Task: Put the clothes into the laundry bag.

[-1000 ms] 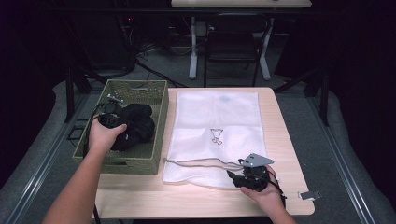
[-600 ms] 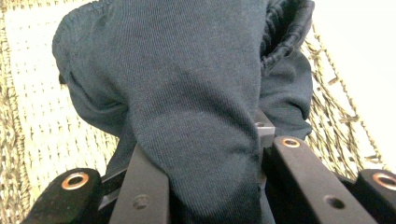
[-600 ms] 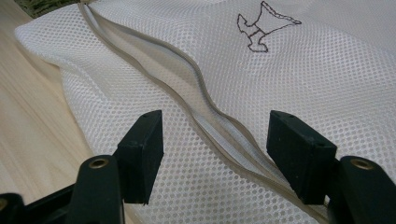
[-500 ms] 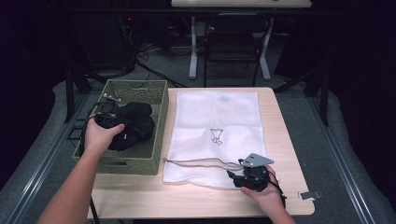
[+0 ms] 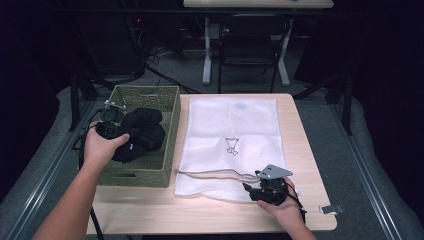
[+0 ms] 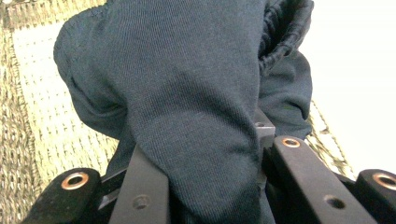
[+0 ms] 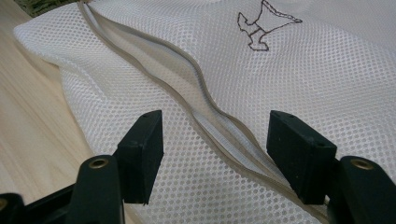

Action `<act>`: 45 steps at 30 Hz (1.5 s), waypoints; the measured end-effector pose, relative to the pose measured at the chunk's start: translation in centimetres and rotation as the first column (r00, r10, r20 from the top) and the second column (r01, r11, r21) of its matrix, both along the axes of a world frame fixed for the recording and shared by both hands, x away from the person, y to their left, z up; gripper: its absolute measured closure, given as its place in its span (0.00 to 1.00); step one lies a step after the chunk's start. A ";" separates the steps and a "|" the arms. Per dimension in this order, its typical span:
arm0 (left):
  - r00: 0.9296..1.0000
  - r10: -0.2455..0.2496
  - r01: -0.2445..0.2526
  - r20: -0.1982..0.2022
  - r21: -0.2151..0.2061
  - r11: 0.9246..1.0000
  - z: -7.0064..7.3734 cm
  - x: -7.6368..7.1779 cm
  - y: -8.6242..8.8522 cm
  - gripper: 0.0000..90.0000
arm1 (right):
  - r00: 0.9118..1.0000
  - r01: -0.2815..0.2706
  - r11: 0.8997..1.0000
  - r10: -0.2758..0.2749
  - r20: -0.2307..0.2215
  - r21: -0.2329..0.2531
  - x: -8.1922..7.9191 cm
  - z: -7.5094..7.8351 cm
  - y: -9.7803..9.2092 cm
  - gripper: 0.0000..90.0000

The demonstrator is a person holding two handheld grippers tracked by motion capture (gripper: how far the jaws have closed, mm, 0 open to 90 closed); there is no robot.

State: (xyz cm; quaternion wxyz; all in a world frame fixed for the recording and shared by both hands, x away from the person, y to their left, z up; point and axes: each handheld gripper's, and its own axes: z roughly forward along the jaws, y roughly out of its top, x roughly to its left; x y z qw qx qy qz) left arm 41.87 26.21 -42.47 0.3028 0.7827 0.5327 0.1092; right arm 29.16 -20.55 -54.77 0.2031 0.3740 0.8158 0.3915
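Left tongs clamped on dark garment, which sits bunched in woven basket at tabletop's left edge, basket walls close around it. Right tongs spread wide, straddling the unzipped edge of white mesh bag near the tabletop's front edge; bare wood just beside the bag's corner.

- Left hand-held gripper: black body, flat matte-black jaws with copper-ringed screw holes.
- Right hand-held gripper: black, blocky jaw pads, grey three-cornered plate on top, thin black cable trailing.
- Forearms bare, no sleeves.
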 end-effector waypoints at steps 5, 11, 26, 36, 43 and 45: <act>1.000 -0.022 0.022 0.011 -0.001 1.000 0.5 -0.6 -0.1 0.77 | 1.000 0.001 1.000 -0.001 -0.001 0.001 0.0 0.0 0.0 0.40; 0.999 -0.037 0.037 0.014 0.000 0.999 0.8 -1.1 -0.3 0.77 | 1.000 0.002 1.000 -0.002 0.003 0.000 0.0 0.0 0.0 0.40; 0.998 -0.059 0.059 0.036 0.006 0.998 1.6 -1.9 -0.3 0.77 | 1.000 -0.001 1.000 0.001 0.005 0.001 0.0 0.0 0.0 0.40; 0.993 -0.100 0.100 0.059 0.013 0.995 2.8 -2.8 -1.1 0.77 | 1.000 -0.001 1.000 0.001 0.006 -0.001 0.0 0.0 0.0 0.40; 0.988 -0.134 0.133 0.073 0.014 0.991 3.6 -3.4 -2.1 0.77 | 1.000 -0.001 1.000 0.001 0.006 0.001 0.0 0.0 0.0 0.40; 0.987 -0.144 0.143 0.076 0.014 0.990 3.7 -3.6 -2.5 0.77 | 1.000 -0.001 1.000 0.001 0.007 0.000 -0.1 0.1 0.0 0.40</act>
